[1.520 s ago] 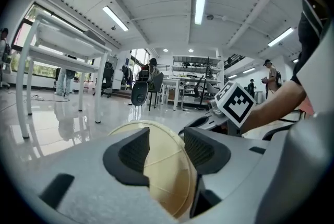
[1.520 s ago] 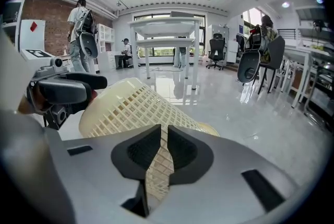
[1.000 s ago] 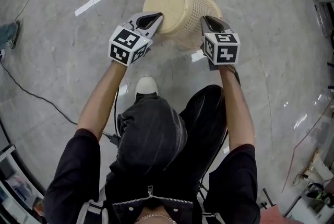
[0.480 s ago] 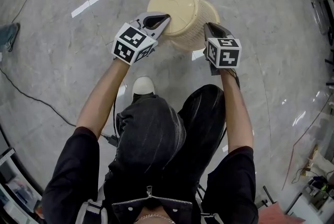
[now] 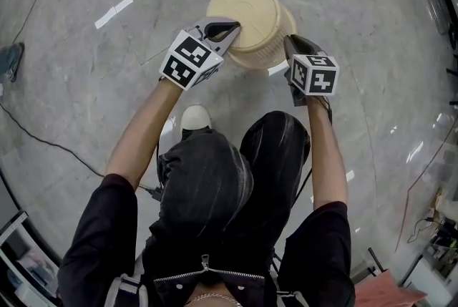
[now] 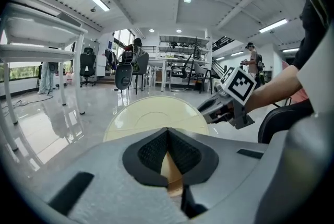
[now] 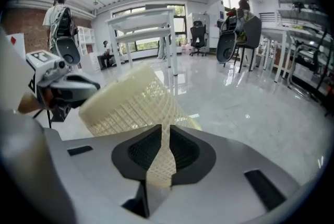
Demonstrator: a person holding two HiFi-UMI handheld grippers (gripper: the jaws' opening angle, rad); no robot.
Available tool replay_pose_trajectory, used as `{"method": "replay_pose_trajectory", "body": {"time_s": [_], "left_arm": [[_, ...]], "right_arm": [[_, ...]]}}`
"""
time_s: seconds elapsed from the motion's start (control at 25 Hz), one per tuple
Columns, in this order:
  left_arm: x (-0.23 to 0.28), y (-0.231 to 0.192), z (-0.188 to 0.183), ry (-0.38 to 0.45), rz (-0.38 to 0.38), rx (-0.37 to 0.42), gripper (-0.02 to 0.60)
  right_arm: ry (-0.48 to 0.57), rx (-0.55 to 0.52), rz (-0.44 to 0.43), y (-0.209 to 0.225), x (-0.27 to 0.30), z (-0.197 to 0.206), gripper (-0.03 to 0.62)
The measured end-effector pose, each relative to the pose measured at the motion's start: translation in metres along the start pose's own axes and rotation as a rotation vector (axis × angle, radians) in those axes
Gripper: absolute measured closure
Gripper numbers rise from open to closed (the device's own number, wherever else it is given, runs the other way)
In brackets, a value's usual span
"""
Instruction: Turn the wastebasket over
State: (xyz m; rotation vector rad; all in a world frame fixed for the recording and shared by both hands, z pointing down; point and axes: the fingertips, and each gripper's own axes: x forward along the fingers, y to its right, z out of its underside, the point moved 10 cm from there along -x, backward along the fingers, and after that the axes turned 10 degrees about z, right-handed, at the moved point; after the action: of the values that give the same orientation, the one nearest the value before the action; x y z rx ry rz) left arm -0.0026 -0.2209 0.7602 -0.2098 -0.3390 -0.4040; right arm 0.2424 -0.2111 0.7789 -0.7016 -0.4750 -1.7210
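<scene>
cream plastic mesh wastebasket point(image 5: 247, 8): base up, tilted | left gripper point(image 5: 233, 28): jaws pinching its base edge | right gripper point(image 5: 288, 42): jaws pinching its mesh wall

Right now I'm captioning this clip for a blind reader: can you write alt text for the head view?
Seen from above, a person in dark clothes holds a cream mesh wastebasket with its solid base facing up, the left claw clamped on the base edge and the right claw on the mesh wall. Below it is a glossy grey floor.
</scene>
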Motion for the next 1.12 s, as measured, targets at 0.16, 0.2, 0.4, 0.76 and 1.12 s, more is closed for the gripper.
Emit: {"method": "replay_pose_trajectory", "body": {"time_s": [0.16,0.2,0.4,0.76,1.12], "left_arm": [[0.013,0.006,-0.004,-0.043,0.045,0.01,0.578],[0.016,0.008,-0.002,-0.045,0.06,0.006,0.577],[0.032,0.027,0.002,-0.073,0.09,0.081,0.578],[0.034,0.023,0.001,-0.044,0.097,0.061,0.578],[-0.008,-0.018,0.028,0.041,-0.045,-0.132,0.368]], "right_arm": [[0.159,0.174,-0.062,0.012,-0.031,-0.033,0.485],[0.167,0.202,-0.096,0.011,-0.033,-0.041,0.442],[0.051,0.147,-0.055,0.004,-0.007,-0.033,0.382],[0.015,0.171,-0.048,0.007,0.0,-0.023,0.382],[0.041,0.207,-0.087,0.003,0.005,-0.018,0.381]]}}
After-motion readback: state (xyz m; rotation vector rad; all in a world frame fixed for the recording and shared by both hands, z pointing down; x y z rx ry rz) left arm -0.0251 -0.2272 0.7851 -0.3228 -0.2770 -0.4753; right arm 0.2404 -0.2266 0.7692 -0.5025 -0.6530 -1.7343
